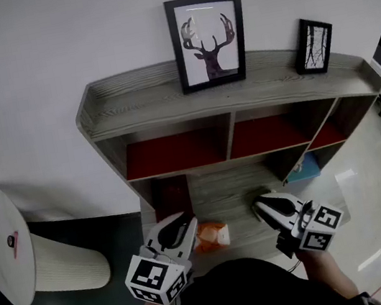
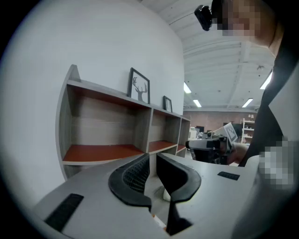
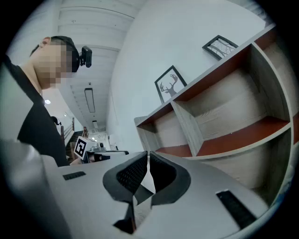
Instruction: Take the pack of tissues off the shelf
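Head view gives the whole layout: the shelf point(image 1: 137, 100) stands against the white wall, with a deer picture point(image 1: 208, 39) on top at 12 o'clock and a smaller frame point(image 1: 314, 44) at 1 o'clock. The pack point(image 1: 212, 236), orange, lies on the grey bottom board under the red compartments, near the board's front edge. The left gripper point(image 1: 186, 222) is just beside it, with the pack at its 3 o'clock (whether they touch I cannot tell from here). The right gripper point(image 1: 260, 205) is a little further along, also at the pack's 3 o'clock. A round white table point(image 1: 3, 247) shows at 9 o'clock in this view only.

Left gripper view settles what the head view cannot. Its jaws are almost together, a thin slit between the tips, and nothing is in it. It faces the red compartments, with the right gripper at 3 o'clock.

Right gripper view shows its jaws closed tip to tip on nothing, the shelf slanting across at 2 o'clock and the left gripper at 9 o'clock. Neither gripper view shows the pack plainly.
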Action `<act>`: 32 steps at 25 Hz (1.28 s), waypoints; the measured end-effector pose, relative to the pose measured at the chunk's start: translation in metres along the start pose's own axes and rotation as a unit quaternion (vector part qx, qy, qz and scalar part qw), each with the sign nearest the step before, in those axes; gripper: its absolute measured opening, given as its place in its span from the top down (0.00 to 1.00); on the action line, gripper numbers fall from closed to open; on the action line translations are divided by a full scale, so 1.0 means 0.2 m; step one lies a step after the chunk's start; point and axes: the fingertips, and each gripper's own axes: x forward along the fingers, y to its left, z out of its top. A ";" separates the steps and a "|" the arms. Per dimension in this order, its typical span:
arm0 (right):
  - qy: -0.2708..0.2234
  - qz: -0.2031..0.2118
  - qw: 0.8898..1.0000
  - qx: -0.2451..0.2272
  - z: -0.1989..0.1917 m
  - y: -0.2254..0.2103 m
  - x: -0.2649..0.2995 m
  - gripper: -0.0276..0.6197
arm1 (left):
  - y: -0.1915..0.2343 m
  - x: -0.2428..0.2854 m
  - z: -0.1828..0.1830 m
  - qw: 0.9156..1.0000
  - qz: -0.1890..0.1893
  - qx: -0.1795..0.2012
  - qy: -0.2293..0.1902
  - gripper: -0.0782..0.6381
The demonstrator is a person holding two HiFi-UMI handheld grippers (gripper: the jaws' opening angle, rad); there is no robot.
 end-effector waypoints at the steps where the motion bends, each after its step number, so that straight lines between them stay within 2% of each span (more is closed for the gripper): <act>1: -0.001 -0.001 1.000 -0.001 0.00 0.00 0.00 0.91 | 0.00 -0.01 0.02 1.000 0.004 0.007 -0.004 0.83; 3: -0.002 -0.002 1.000 -0.004 0.00 0.00 -0.01 0.92 | 0.01 -0.02 0.04 1.000 0.010 0.017 -0.009 0.85; 14: -0.003 -0.011 0.999 -0.034 0.02 0.00 -0.02 0.93 | 0.04 -0.05 0.06 1.000 0.017 0.007 -0.022 0.86; 32: 0.004 -0.015 1.000 -0.022 -0.02 -0.04 -0.01 0.93 | 0.05 -0.03 0.03 1.000 0.017 -0.003 -0.010 0.86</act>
